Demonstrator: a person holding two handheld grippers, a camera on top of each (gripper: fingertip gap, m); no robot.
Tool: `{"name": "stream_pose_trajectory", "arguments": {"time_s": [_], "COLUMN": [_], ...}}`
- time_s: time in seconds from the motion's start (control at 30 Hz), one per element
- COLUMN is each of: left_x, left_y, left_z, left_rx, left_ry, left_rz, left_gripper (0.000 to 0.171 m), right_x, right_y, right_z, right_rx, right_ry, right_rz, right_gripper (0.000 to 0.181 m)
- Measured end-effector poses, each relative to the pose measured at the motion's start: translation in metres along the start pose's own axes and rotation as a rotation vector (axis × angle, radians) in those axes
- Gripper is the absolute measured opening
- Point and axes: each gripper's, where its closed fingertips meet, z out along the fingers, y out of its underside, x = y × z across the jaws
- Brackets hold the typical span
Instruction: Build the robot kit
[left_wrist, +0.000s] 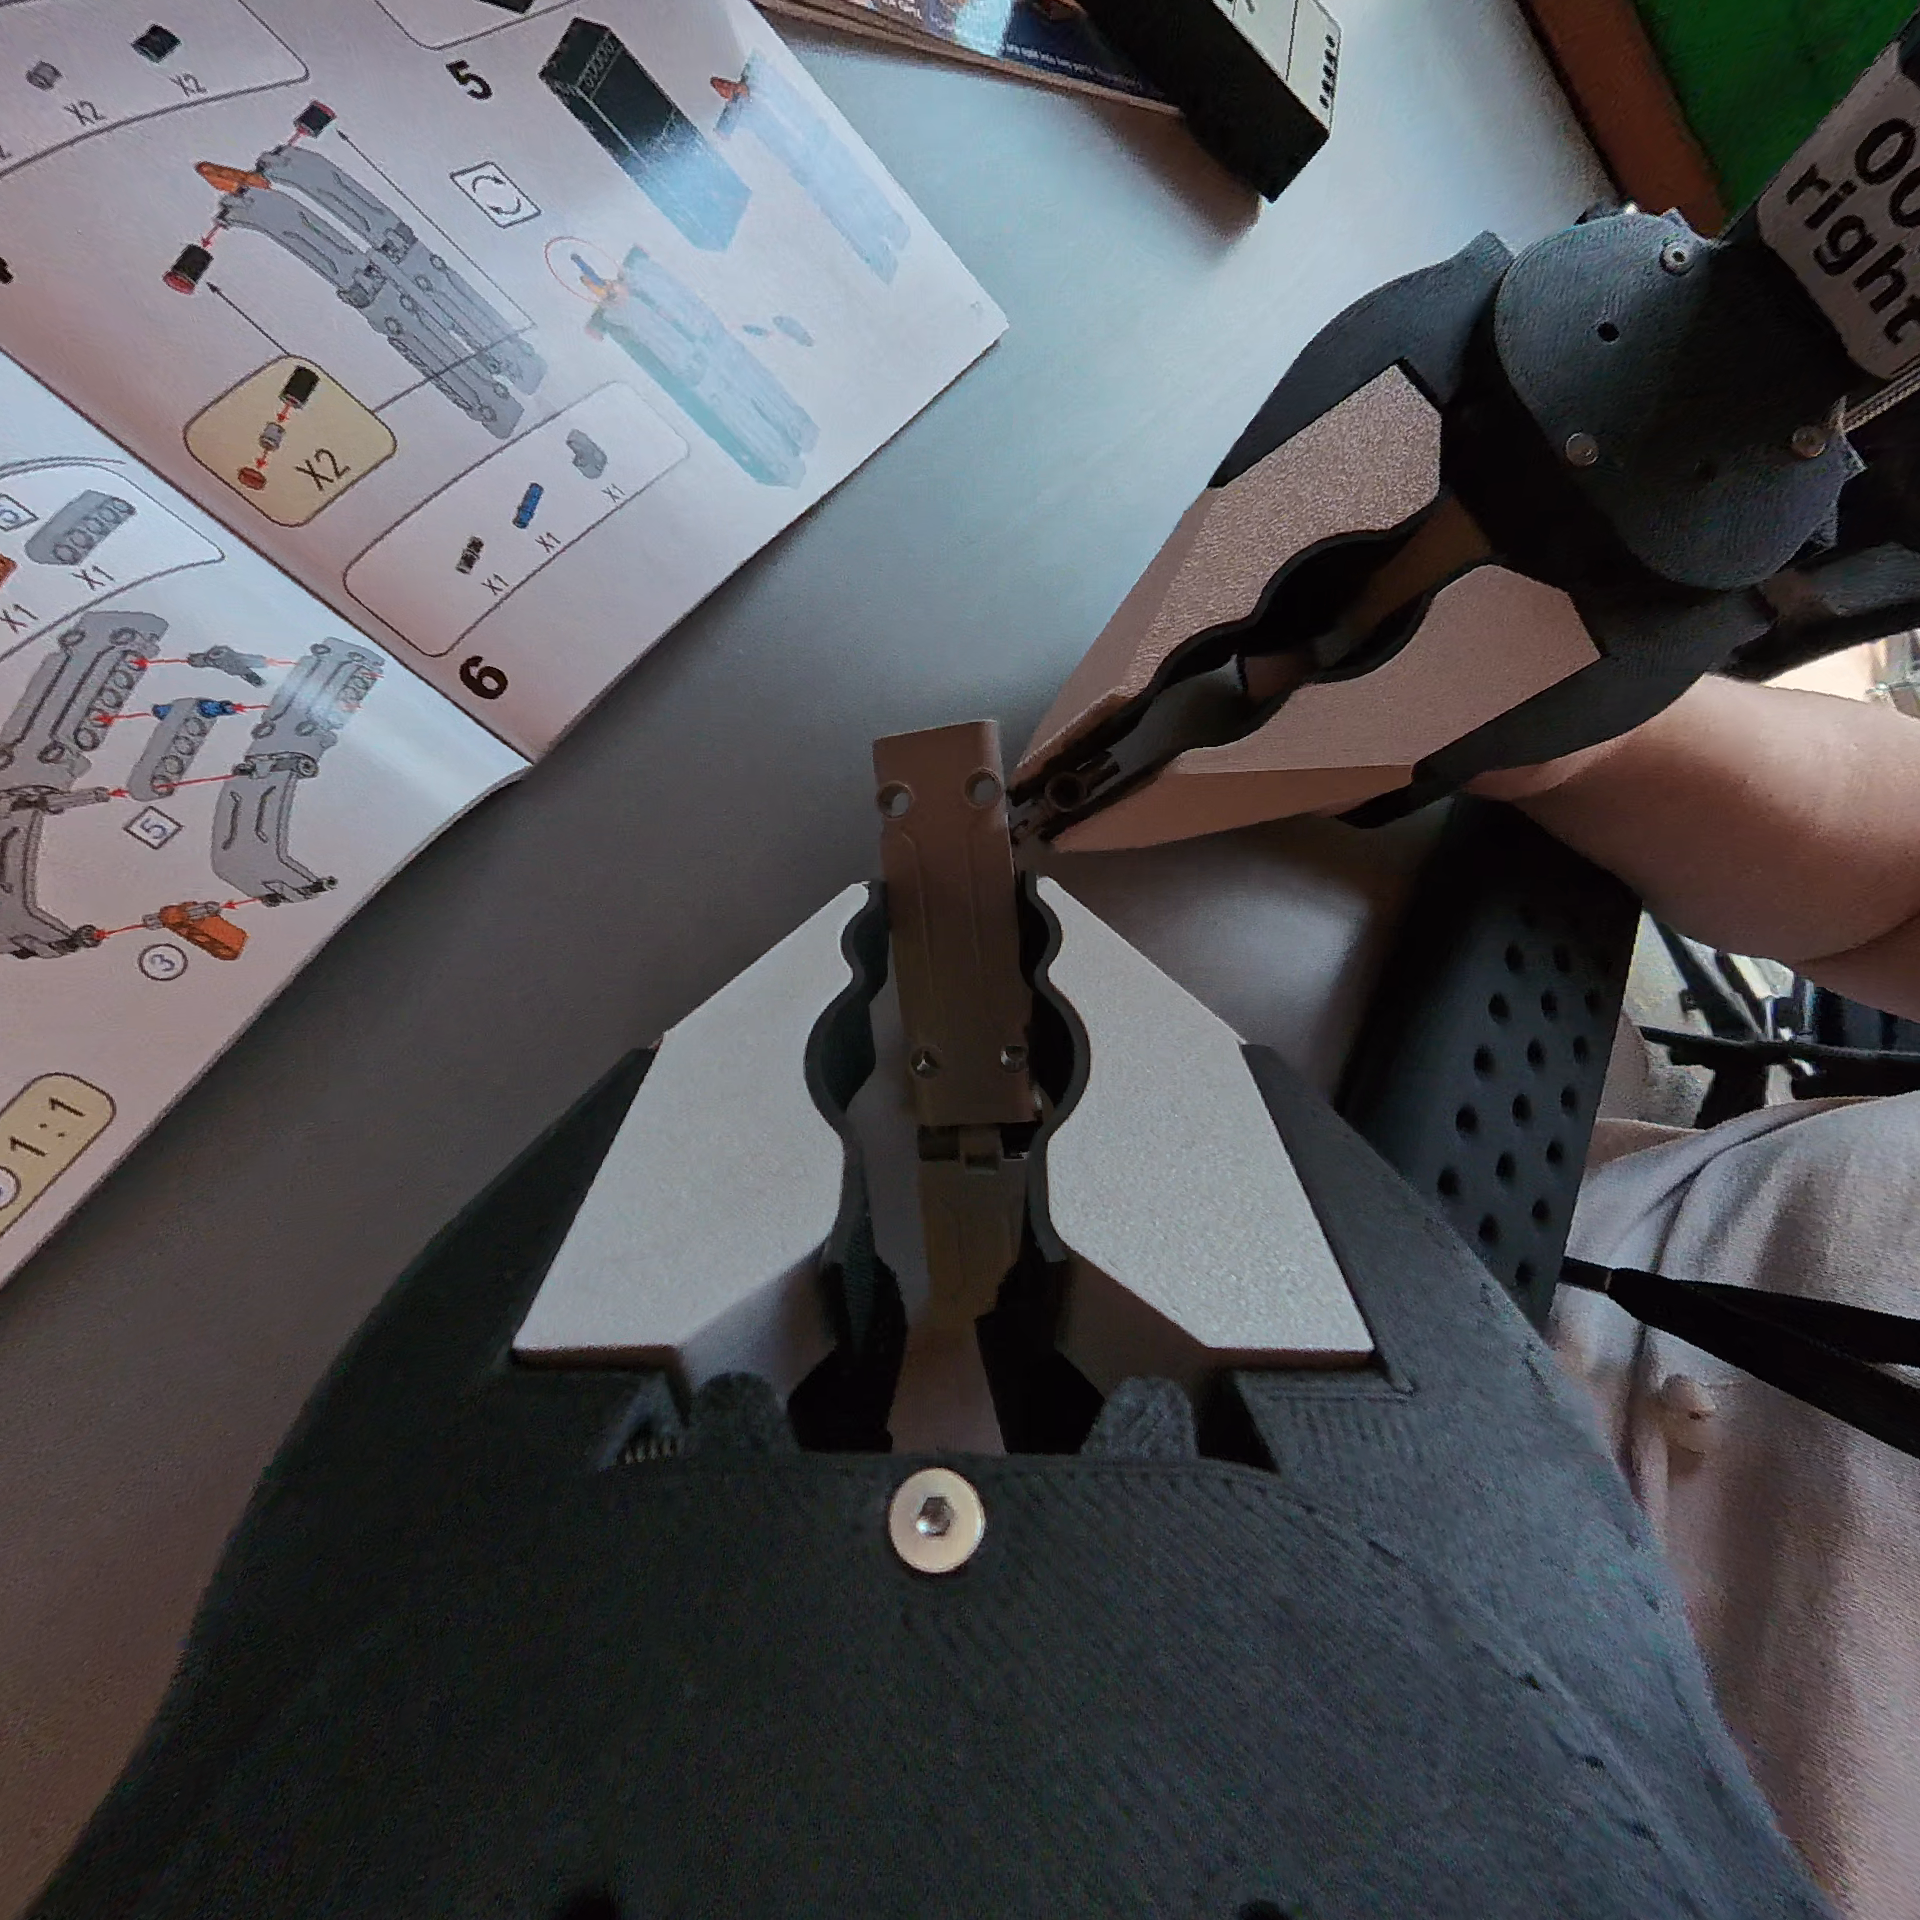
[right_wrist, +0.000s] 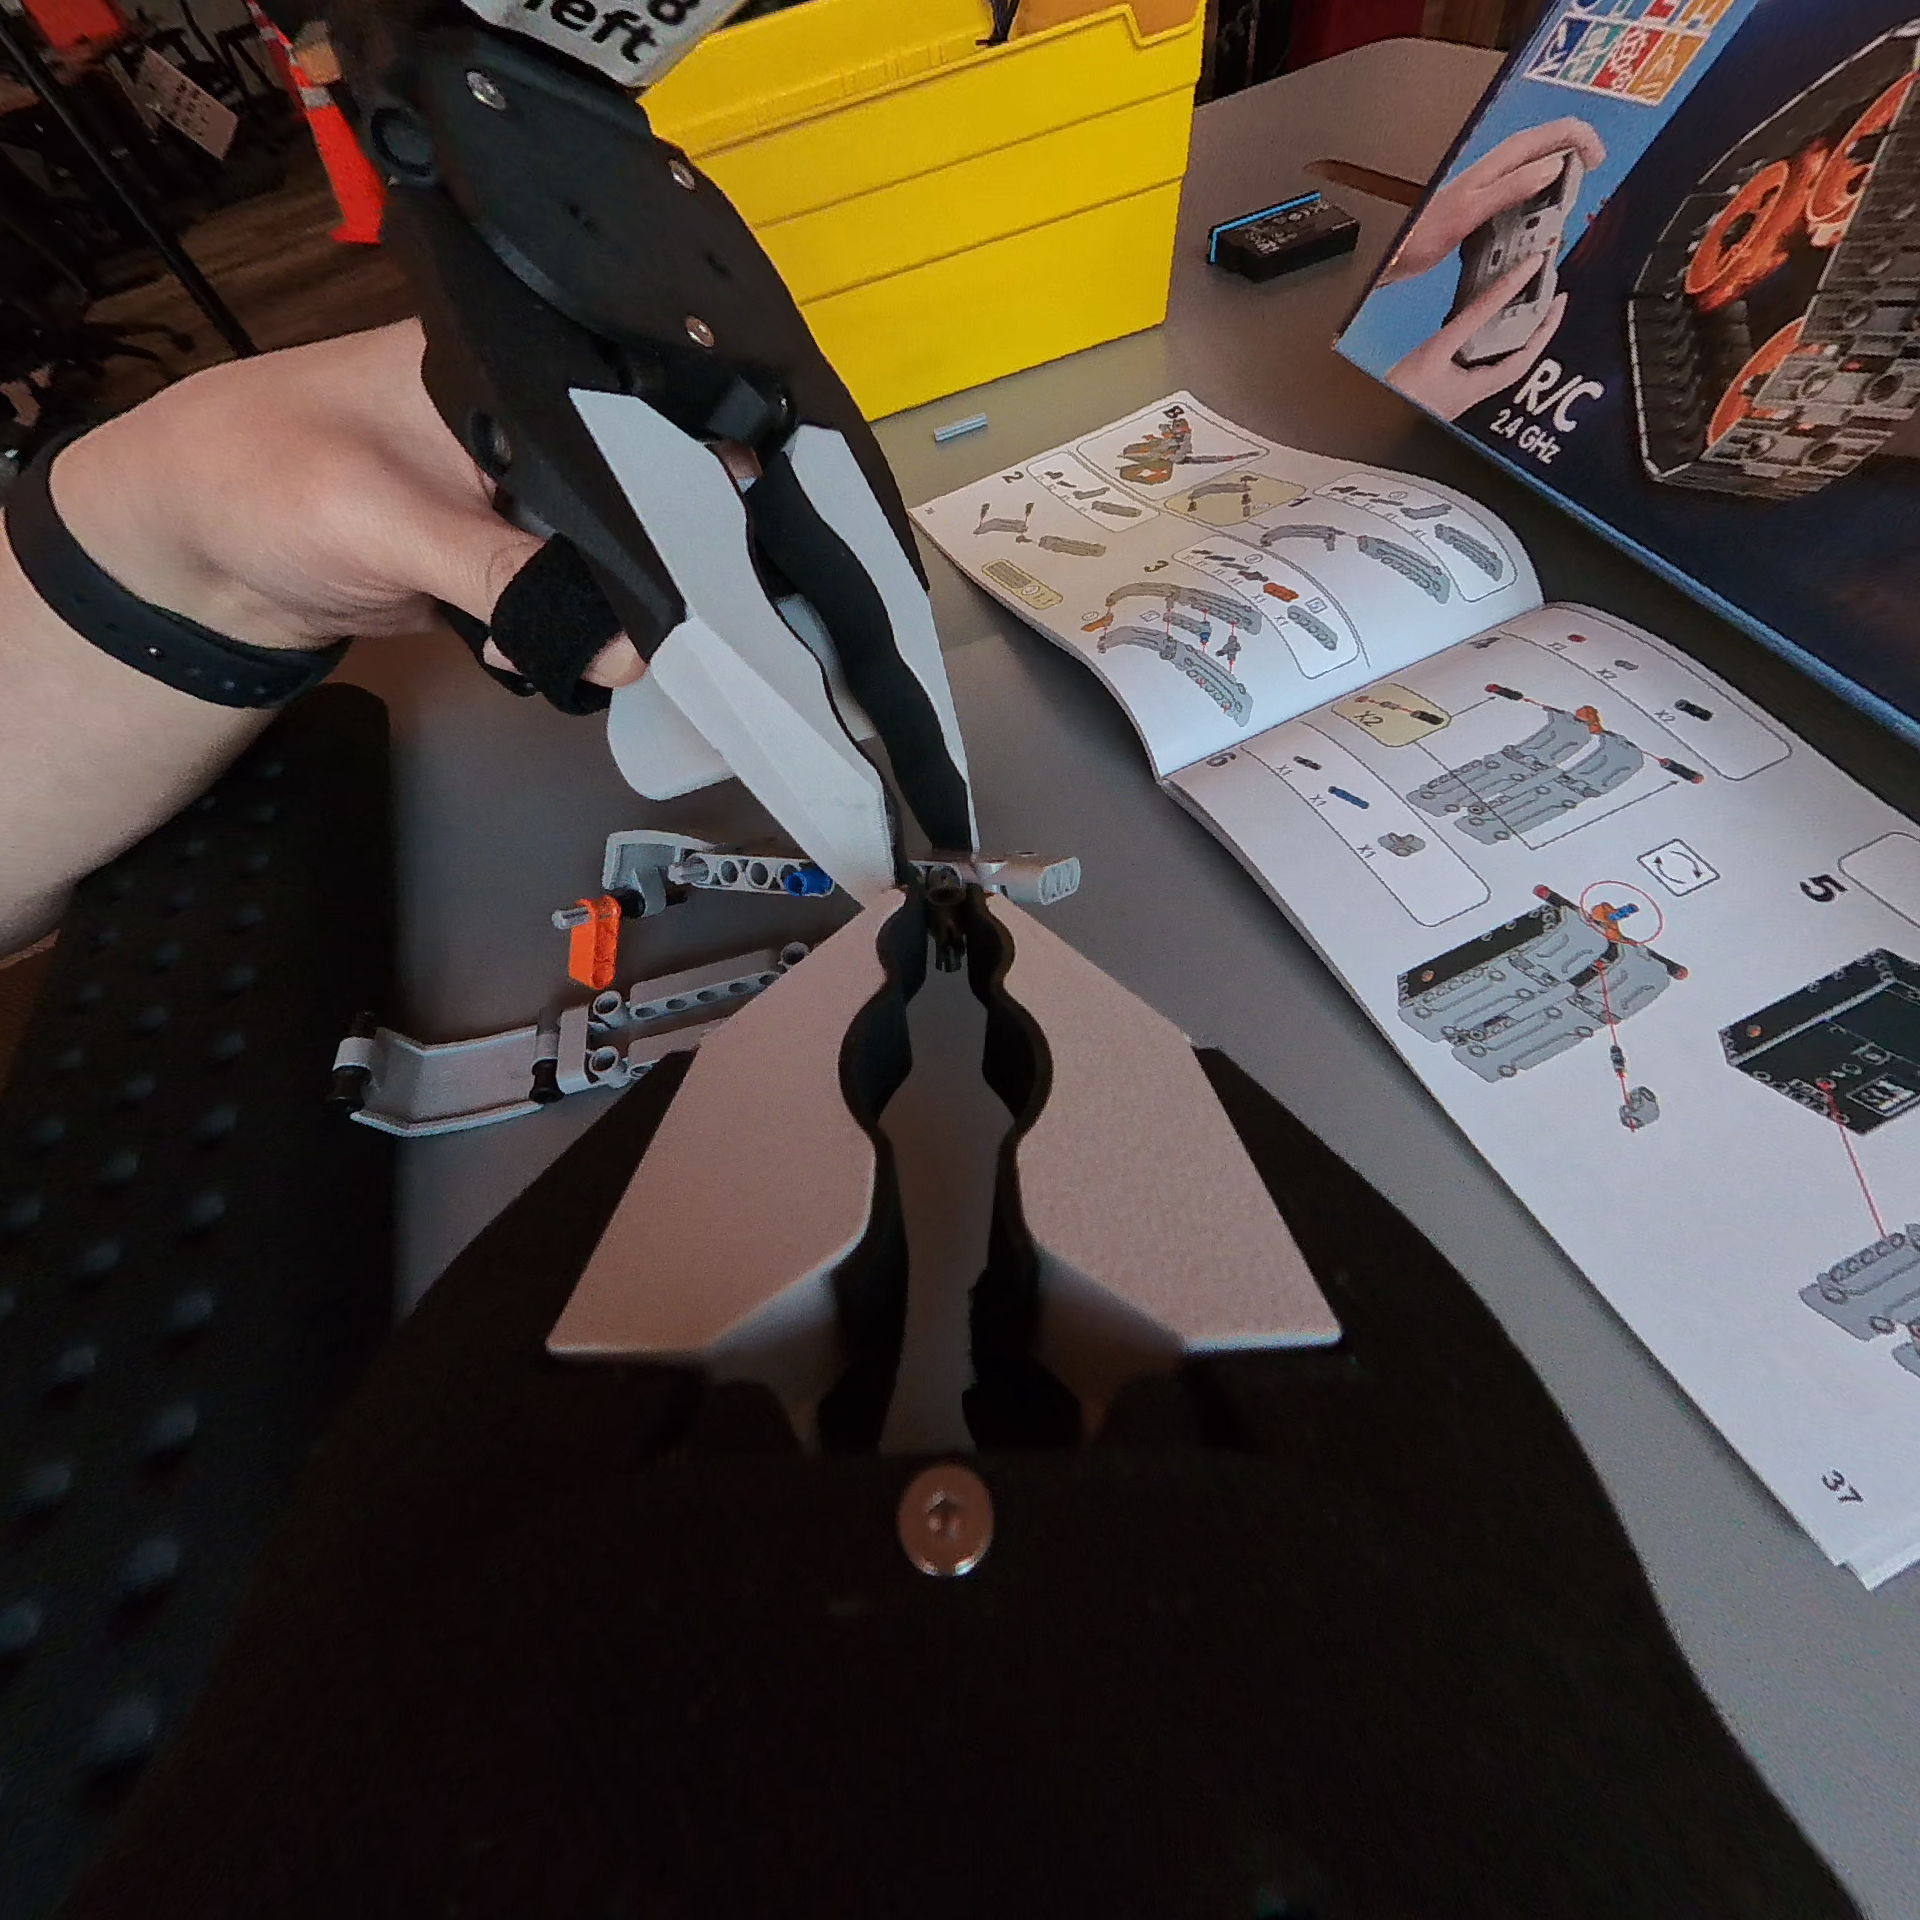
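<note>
My left gripper (left_wrist: 951, 894) is shut on a long grey building-brick panel (left_wrist: 935, 790) with pin holes at its free end, held above the table. In the right wrist view it (right_wrist: 925, 857) comes down from the upper left, and the panel (right_wrist: 1023, 876) shows edge-on. My right gripper (right_wrist: 943, 914) is shut on a small black pin (right_wrist: 943, 930). In the left wrist view it (left_wrist: 1034, 816) comes in from the right, with the pin (left_wrist: 1070, 792) right at the side of the panel's holed end.
Two grey brick assemblies (right_wrist: 717, 873) (right_wrist: 499, 1060) and an orange connector (right_wrist: 597, 940) lie on the grey table (right_wrist: 1039, 623). An open instruction booklet (right_wrist: 1455, 831) lies to the right, below a product box (right_wrist: 1662, 260). A yellow bin (right_wrist: 935, 208) stands behind. A black perforated mat (right_wrist: 187, 1039) lies left. The grippers are tip to tip, or close to it.
</note>
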Motion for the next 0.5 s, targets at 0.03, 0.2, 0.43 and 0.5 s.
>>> {"name": "stream_pose_trajectory", "arguments": {"time_s": [0.03,0.2,0.43,0.5], "left_x": [-0.0004,-0.0039,-0.0080,-0.0086], "left_y": [-0.0006,-0.0015,-0.0002,-0.0016], "left_z": [0.0001,0.0016,0.0032,0.0025], "left_rx": [0.001,-0.004,0.006,0.017], "left_ry": [-0.014,-0.113,-0.189,-0.201], "left_rz": [0.009,0.067,0.081,0.077], "left_gripper": [0.023,0.023,0.023,0.023], "right_x": [0.0008,0.0041,0.0062,0.0074], "right_y": [0.0000,0.0025,0.0066,0.0055], "right_z": [0.0002,0.0017,0.0052,0.0054], "right_rx": [0.000,-0.015,-0.070,-0.073], "right_ry": [0.004,0.026,0.126,0.163], "right_rz": [0.007,0.038,-0.047,-0.084], "right_gripper": [0.005,0.005,0.005,0.005]}}
